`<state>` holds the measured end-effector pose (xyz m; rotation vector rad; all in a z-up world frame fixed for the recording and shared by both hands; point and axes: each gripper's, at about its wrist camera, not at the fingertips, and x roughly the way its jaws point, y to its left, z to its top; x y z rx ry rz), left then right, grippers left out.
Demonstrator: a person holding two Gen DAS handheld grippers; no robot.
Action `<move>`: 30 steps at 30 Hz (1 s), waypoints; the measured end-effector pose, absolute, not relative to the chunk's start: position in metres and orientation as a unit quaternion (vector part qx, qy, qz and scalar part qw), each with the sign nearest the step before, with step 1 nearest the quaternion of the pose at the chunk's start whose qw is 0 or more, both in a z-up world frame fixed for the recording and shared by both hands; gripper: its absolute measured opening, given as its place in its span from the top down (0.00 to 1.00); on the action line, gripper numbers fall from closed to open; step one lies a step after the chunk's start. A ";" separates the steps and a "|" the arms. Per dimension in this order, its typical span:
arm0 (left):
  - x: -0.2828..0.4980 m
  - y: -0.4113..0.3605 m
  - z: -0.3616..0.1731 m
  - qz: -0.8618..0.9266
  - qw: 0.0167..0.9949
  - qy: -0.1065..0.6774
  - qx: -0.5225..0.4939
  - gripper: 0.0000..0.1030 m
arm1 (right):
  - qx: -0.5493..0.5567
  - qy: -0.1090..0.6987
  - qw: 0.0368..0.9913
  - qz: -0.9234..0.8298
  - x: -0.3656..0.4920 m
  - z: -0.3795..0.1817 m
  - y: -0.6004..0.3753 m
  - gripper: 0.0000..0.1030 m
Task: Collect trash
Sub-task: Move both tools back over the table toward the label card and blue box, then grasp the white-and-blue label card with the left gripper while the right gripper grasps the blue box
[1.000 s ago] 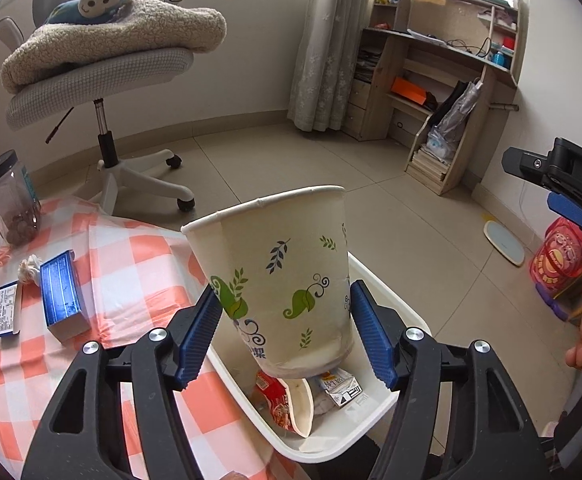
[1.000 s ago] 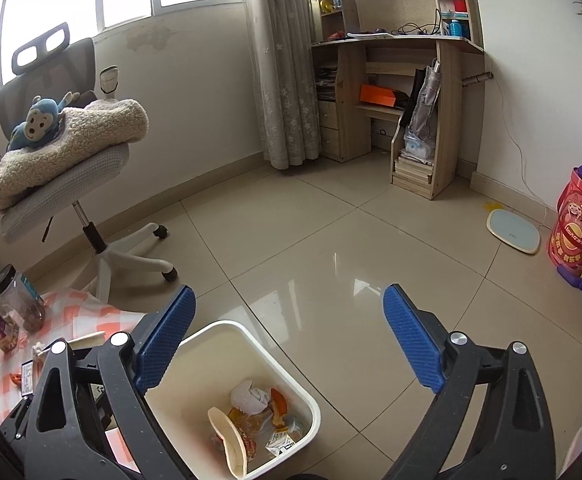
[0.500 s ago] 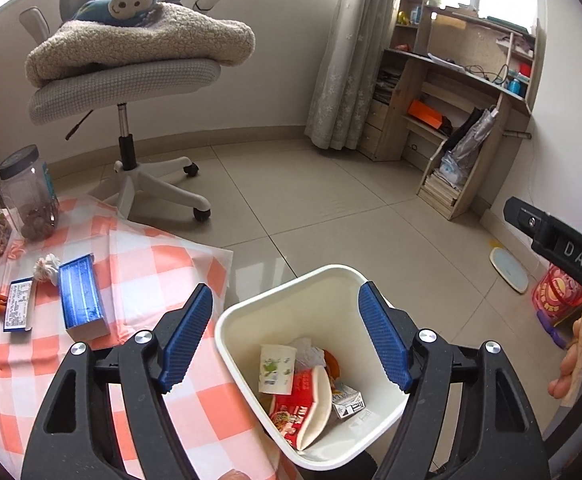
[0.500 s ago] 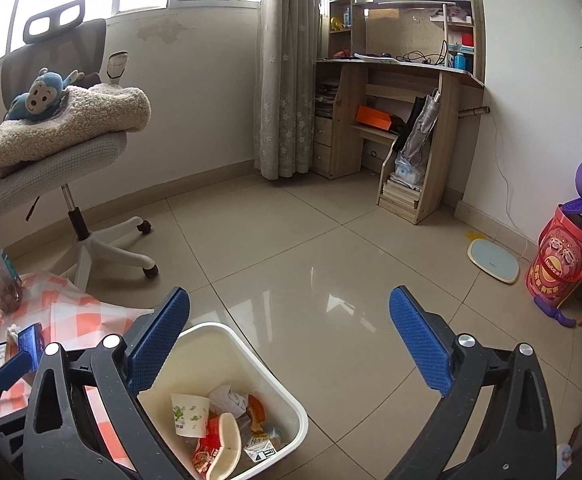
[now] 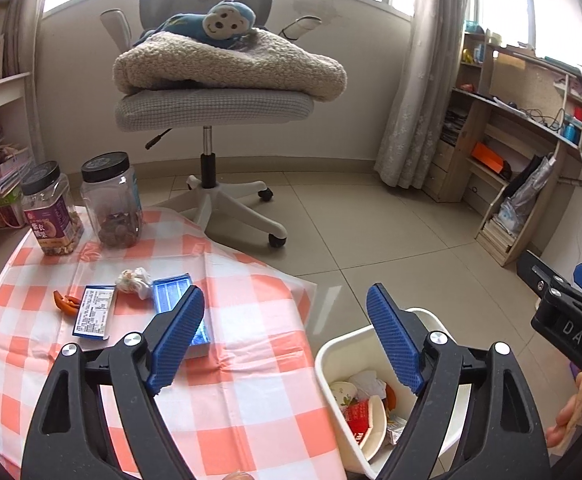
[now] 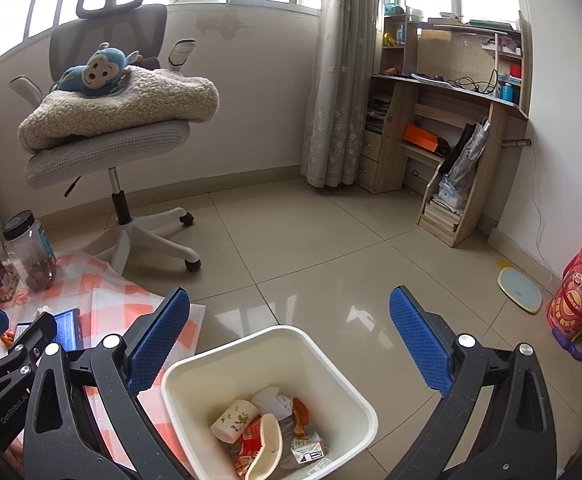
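Left wrist view: left gripper [image 5: 285, 340] is seen spread wide, empty, above the checkered tablecloth [image 5: 231, 408]; crumpled tissue [image 5: 134, 280] and blue box [image 5: 179, 312] remain uncollected.
Risk: the jars [image 5: 111, 200] could be knocked during reaching.
Right wrist view: right gripper [image 6: 291, 344] is parted, empty, over the white bin [image 6: 331, 364]; paper cup [image 6: 235, 420] lies inside.
Risk: the bin could be tipped by a low pass.

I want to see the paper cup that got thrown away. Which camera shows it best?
The right wrist view: the paper cup lies on its side in the white bin, fully visible. In the left wrist view, only part of the cup shows.
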<state>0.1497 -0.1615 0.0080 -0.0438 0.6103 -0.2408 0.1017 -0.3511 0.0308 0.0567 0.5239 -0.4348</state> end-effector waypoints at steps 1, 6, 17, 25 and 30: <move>0.152 -0.155 0.008 -0.111 0.947 0.301 -0.024 0.18 | 0.025 0.259 0.943 -0.207 0.105 0.030 -0.345 0.07; 0.166 -0.121 0.000 -0.073 0.945 0.319 -0.027 0.18 | 0.019 0.271 0.946 -0.180 0.123 0.027 -0.312 0.07; 0.225 -0.030 -0.046 0.029 0.915 0.402 -0.024 0.18 | 0.006 0.300 0.946 -0.122 0.163 0.015 -0.241 0.07; 0.276 0.025 -0.114 0.058 0.862 0.502 -0.048 0.18 | -0.010 0.374 0.925 -0.074 0.214 -0.021 -0.194 0.07; 0.290 0.041 -0.152 0.058 0.839 0.536 -0.071 0.18 | -0.020 0.418 0.907 -0.047 0.245 -0.049 -0.174 0.07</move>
